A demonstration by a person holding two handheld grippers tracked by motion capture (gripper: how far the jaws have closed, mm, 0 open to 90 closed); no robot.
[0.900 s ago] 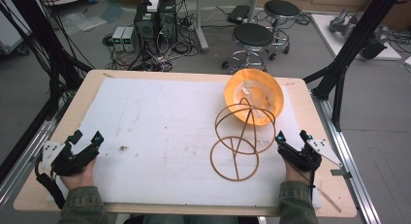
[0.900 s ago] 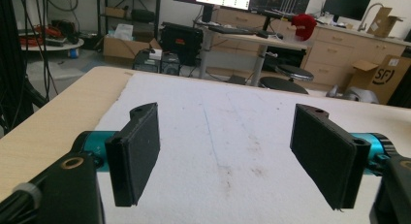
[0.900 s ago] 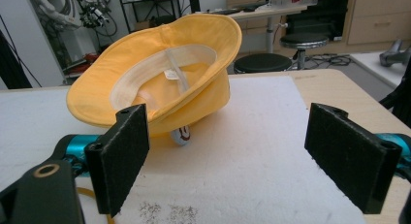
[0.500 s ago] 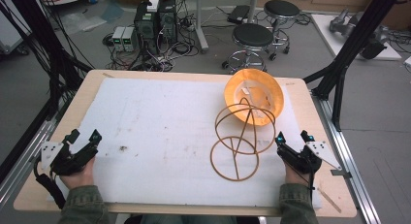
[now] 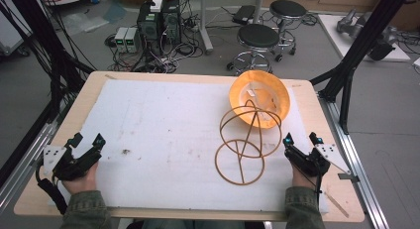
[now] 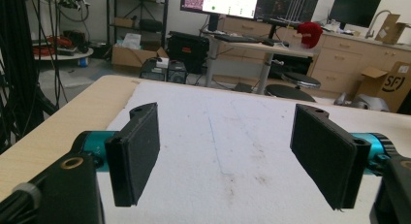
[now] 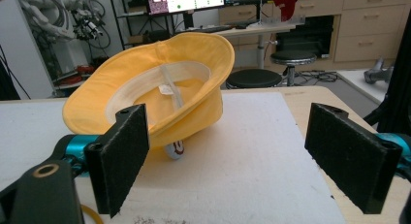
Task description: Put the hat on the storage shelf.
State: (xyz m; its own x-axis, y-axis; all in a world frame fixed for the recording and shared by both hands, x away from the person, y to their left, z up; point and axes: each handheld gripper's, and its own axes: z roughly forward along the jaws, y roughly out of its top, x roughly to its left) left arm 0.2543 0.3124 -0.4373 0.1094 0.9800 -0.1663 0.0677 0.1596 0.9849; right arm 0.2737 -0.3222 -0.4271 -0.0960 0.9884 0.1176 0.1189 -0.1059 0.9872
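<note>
High view shows a wooden desk [image 5: 59, 135] covered by a white foam mat [image 5: 163, 125], and on it a yellow bucket hat [image 5: 260, 97] lying upside down toward the far right, leaning on a wire hat stand [image 5: 245, 144] made of thin brown hoops. The stand is between the hat and the near edge, with its top ring touching the hat brim. The left gripper [image 5: 86, 142] rests at the near left, well apart from both things, and the right gripper [image 5: 300, 140] rests at the near right, just beside the lower hoop of the stand. Compared with the pictures of a moment before, almost nothing has changed: the hat and the stand lie in the same places, and both hands have only shifted very slightly. I judge that work on the things has not begun yet. In the left gripper view the jaws of the left gripper [image 6: 228, 151] stand wide apart over bare mat and hold nothing. In the right gripper view the jaws of the right gripper [image 7: 228, 156] are also wide apart and empty, and they point toward the hat [image 7: 160, 98], whose inside with its white label faces the camera.
</note>
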